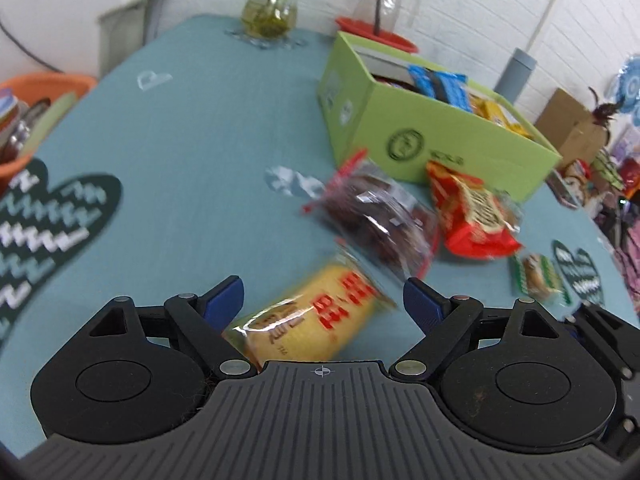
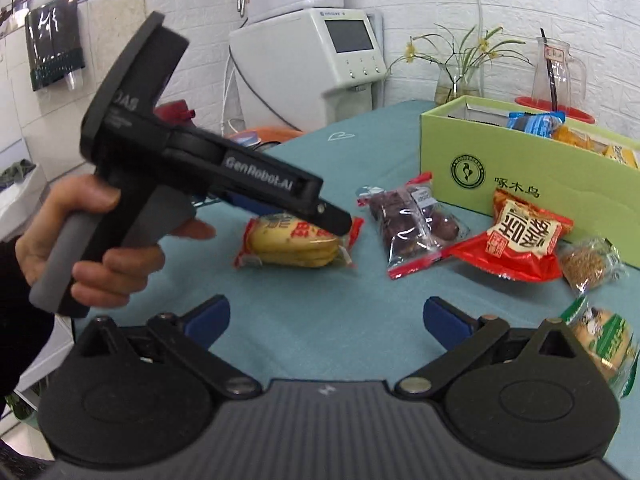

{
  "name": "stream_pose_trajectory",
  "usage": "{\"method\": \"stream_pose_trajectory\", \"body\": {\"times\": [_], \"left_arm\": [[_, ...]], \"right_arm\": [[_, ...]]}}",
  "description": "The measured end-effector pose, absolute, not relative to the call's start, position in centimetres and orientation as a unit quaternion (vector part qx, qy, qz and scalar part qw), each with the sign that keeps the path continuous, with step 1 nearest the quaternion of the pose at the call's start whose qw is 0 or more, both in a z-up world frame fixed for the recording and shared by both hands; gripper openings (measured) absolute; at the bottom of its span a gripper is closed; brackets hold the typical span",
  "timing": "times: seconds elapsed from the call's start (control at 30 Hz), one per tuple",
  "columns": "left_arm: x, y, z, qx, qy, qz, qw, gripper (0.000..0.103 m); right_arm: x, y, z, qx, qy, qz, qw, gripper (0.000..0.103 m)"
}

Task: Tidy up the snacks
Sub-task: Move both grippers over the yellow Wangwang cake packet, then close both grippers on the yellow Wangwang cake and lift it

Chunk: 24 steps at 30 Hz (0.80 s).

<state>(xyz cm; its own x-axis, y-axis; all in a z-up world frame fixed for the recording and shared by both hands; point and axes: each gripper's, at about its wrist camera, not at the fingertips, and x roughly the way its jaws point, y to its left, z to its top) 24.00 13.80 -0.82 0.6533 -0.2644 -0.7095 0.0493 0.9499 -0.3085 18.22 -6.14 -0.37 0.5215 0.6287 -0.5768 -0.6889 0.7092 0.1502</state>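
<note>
On the left gripper [image 2: 320, 208], lettering reads "GenRobot.AI".

box [image 2: 520, 168] rear of table [image 2: 320, 320] | date pack [image 2: 412, 224] before it | cake pack [image 2: 296, 246] left of dates

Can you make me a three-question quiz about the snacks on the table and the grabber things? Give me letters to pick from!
1. Where is the yellow cake packet?
A. inside the green box
B. on the blue tablecloth, under the left gripper's tip
C. in the orange basin

2. How many snack packets lie loose on the table, outside the green box?
A. two
B. five
C. nine

3. How are the right gripper jaws?
A. open, nothing between them
B. shut on the red packet
C. shut on the dates

Answers: 1 B, the left gripper points down right over it. 2 B, the right wrist view shows five in a row. 3 A, its blue pads stand wide apart over bare cloth.
</note>
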Motion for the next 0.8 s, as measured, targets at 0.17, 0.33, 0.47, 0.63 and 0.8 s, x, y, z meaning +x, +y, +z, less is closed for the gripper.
{"method": "stream_pose_trajectory", "body": {"times": [0.17,0.33,0.47,0.63,0.8], "left_arm": [[21.1,10.0,-1.4,-0.15,0.403,-0.113,0.896,0.076],[20.2,8.1,-0.8,-0.171,0.399,-0.125,0.892,0.071],[21.2,10.2,0.0,-0.191,0.395,-0.078,0.895,0.071],[21.3,10.8,0.1,-0.193,0.408,-0.067,0.89,0.07],[21.6,10.2,-0.7,-0.192,0.419,-0.083,0.884,0.067]], "right_arm": [[18.2,-7.2,-0.5,-0.032,0.318,0.361,0.876,0.102],[17.7,-8.3,-1.1,-0.022,0.329,0.348,0.878,0.102],[17.3,-8.3,-0.7,-0.022,0.318,0.35,0.881,0.102],[17.7,-5.8,-0.4,-0.054,0.293,0.367,0.881,0.102],[18.5,-4.9,-0.8,-0.081,0.301,0.36,0.879,0.1]]}}
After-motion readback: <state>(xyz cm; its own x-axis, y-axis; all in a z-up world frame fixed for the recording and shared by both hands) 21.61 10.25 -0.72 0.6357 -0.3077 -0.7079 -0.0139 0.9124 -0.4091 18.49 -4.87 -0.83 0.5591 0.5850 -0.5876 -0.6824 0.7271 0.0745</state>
